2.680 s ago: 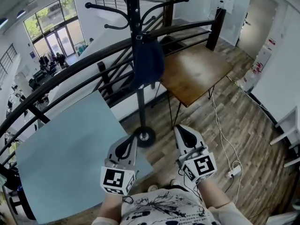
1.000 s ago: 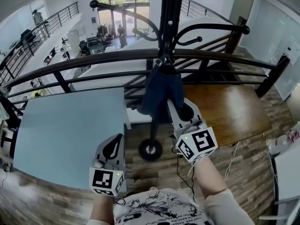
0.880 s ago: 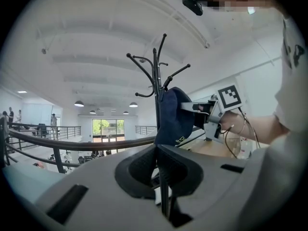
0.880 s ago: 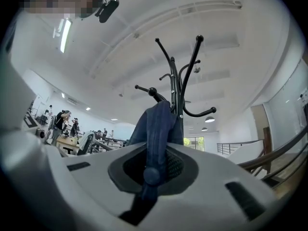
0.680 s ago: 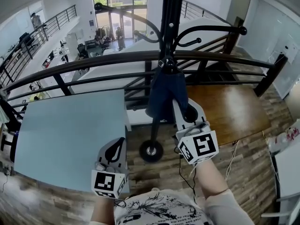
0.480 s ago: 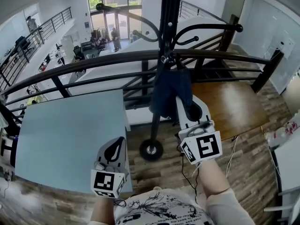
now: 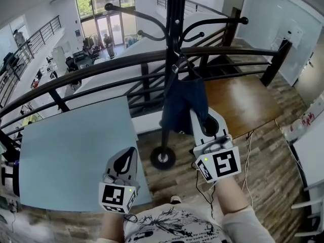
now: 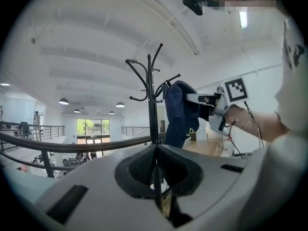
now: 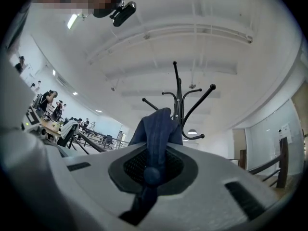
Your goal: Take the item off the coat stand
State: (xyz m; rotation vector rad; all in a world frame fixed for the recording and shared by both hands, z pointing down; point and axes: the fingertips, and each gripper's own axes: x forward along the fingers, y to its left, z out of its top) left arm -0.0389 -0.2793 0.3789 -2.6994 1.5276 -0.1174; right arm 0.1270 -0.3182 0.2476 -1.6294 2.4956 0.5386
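Observation:
A black coat stand (image 7: 169, 44) rises beyond the railing, its round base (image 7: 163, 157) on the wood floor. A dark blue cloth item (image 7: 183, 103) hangs from one of its lower hooks by a strap. My right gripper (image 7: 198, 116) is raised against the item's lower right edge and shut on a fold of it. In the right gripper view the blue cloth (image 9: 156, 129) runs between the closed pads. My left gripper (image 7: 127, 158) is held low over the table corner, shut and empty. The left gripper view shows the item (image 8: 180, 114) and the right gripper (image 8: 214, 102) beside the stand (image 8: 151, 109).
A light blue table (image 7: 76, 151) lies at the left, a brown wooden table (image 7: 243, 103) at the right behind the stand. A black railing (image 7: 101, 65) crosses behind the stand, with a drop beyond it. A white cable (image 7: 248, 151) trails on the floor.
My right gripper has risen from waist height to the hanging cloth and stayed on its lower edge over the last second. The left gripper has barely moved.

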